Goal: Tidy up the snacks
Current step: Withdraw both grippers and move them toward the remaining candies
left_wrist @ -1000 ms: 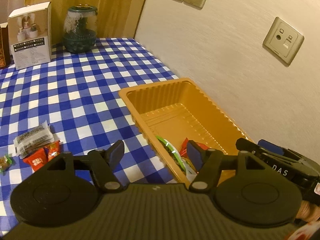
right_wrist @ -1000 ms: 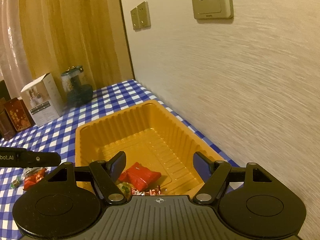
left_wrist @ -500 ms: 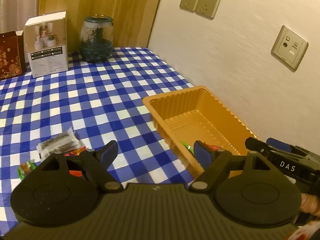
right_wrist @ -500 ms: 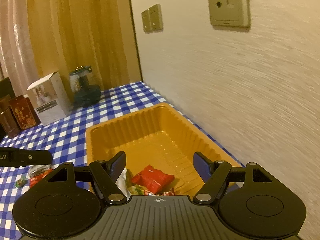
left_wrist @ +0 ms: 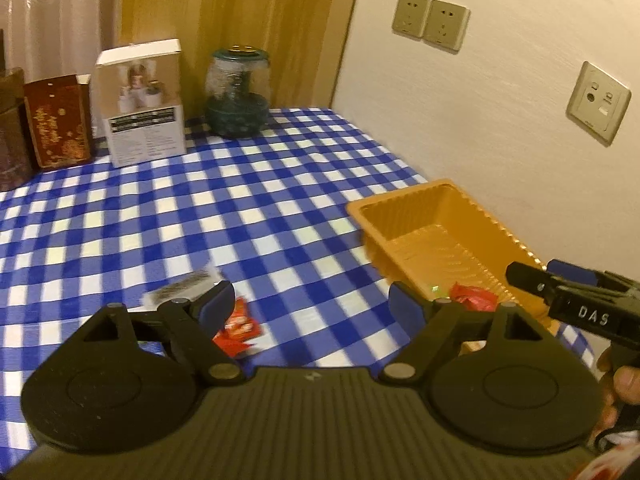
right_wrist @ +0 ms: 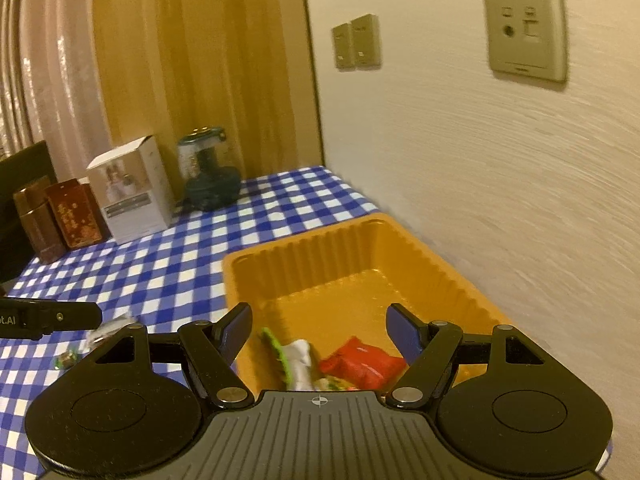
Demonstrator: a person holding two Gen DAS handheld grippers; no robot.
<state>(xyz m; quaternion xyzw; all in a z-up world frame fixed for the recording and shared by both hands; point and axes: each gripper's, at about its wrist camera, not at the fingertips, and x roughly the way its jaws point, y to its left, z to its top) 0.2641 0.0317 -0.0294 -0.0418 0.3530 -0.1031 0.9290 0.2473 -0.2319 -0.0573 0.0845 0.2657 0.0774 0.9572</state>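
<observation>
1. Left wrist view: the left gripper point(left_wrist: 310, 304) hangs over a blue-and-white checked tablecloth point(left_wrist: 208, 200), its blue-padded jaws spread wide with nothing between them.
2. Just beyond its left finger lie a red foil snack packet point(left_wrist: 239, 326) and a grey speckled snack packet point(left_wrist: 182, 286), both on the cloth outside the tray.
3. An orange ribbed plastic tray point(left_wrist: 404, 210) sits on the cloth close to the cream wall, to the right of those packets; a red wrapped snack point(left_wrist: 474, 298) lies at its near end.
4. At the right edge the right gripper point(left_wrist: 572, 300), black and lettered, reaches over the tray's near end, with a hand point(left_wrist: 624, 380) under it.
5. Right wrist view: the right gripper's jaws stand apart and empty above the tray's near end, where a red packet point(right_wrist: 360, 364), a white-and-green packet point(right_wrist: 294, 360) and other small wrappers rest.
6. Against the back stand a white printed carton point(left_wrist: 142, 100), a dark red patterned box point(left_wrist: 58, 120) and a dark green glass jar point(left_wrist: 238, 92).
</observation>
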